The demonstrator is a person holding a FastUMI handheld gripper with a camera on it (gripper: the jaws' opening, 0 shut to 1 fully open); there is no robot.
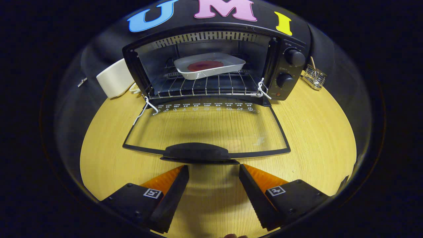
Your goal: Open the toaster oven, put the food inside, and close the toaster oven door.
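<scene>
Door handle [198,152]: lay just ahead of gripper [214,168], long axis crosswise to fingers, centred on gap. Glass door [205,127]: folded flat open, beyond handle. Toaster oven [214,66]: beyond door; white dish [210,66] with food [205,65] sat on rack [205,86] inside. Gripper: fingers spread, empty, apart from handle. Judged remaining: lift handle, close door.

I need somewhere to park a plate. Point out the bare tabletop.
Bare wood runs between the open tool and the door handle, and widely right of the glass door, below the wire holder. Crowded: left of the toaster oven, where the white container sits.
</scene>
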